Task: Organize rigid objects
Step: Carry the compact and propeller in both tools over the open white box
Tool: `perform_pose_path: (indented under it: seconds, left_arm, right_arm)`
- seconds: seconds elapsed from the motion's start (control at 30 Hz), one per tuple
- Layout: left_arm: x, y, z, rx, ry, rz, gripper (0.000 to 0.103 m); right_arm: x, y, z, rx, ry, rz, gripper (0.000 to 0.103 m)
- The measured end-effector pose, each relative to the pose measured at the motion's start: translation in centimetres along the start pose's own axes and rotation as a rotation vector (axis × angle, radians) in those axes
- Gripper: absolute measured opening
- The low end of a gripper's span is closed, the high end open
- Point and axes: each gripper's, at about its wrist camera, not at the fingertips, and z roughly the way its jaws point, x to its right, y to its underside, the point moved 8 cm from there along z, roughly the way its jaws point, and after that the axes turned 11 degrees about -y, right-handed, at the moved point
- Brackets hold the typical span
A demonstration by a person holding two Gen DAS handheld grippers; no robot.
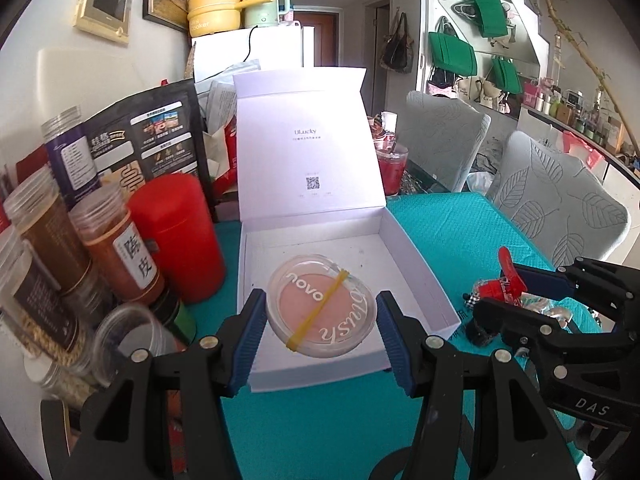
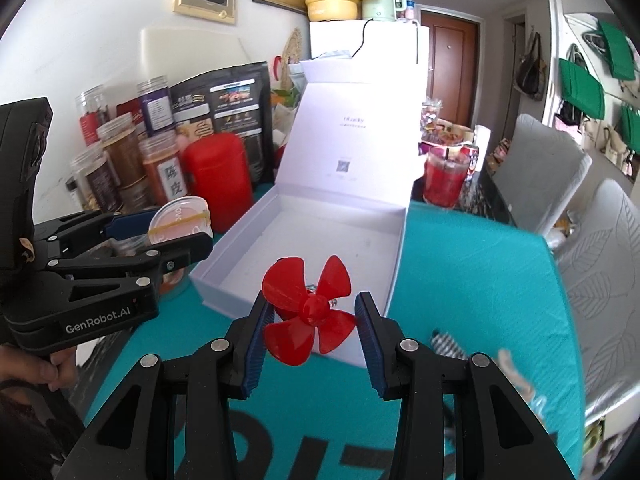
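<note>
Two grippers hang over the teal cloth (image 2: pixel 460 264) before the open white box (image 1: pixel 404 248): the left gripper (image 1: pixel 322 322) pinches a round compact (image 1: pixel 320 312) banded with yellow elastic, the right gripper (image 2: pixel 316 330) clamps a red propeller (image 2: pixel 310 314). Left of the box crowd spice jars (image 1: pixel 120 256), a red canister (image 1: pixel 180 236) and a black pouch (image 1: pixel 160 136); behind it stands a red drink (image 2: pixel 446 180). The propeller's body is hidden behind its blades.

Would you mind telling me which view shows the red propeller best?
The right wrist view: the red propeller faces the camera with all four blades visible, between the right gripper's fingers. The left wrist view shows it only edge-on, mostly hidden by the right gripper.
</note>
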Motion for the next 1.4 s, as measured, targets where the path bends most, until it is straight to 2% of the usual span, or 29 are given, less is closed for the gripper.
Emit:
perform_pose_path:
  seconds: [0.27, 0.47, 0.83, 1.1, 1.23, 1.4]
  left_arm:
    - [0.5, -2.1, 3.0, -0.01, 0.014, 0.003, 0.055]
    - [0.5, -2.5, 6.4, -0.051, -0.004, -0.012, 0.055]
    - [-0.4, -0.8, 12.7, -0.178, -0.046, -0.023, 0.055]
    - [-1.1, 0.6, 15.7, -0.252, -0.081, -0.019, 0.055]
    - [-1.4, 1.3, 16.9, -0.281, -0.107, -0.019, 0.055]
    - [-1.1, 1.3, 17.4, -0.276, -0.122, 0.0, 0.055]
  right_arm:
    - [2.0, -2.4, 2.0, 0.011, 0.022, -0.003, 0.041]
    - [3.6, -3.1, 4.0, 0.004, 0.034, 0.007, 0.041]
    - [5.8, -2.2, 9.8, -0.065, -0.005, 0.059, 0.041]
    - [6.4, -1.3, 12.7, -0.121, -0.017, 0.078, 0.041]
    - [6.7, -1.0, 14.2, -0.15, -0.014, 0.091, 0.041]
    - [6.7, -0.8, 15.2, -0.167, 0.005, 0.079, 0.041]
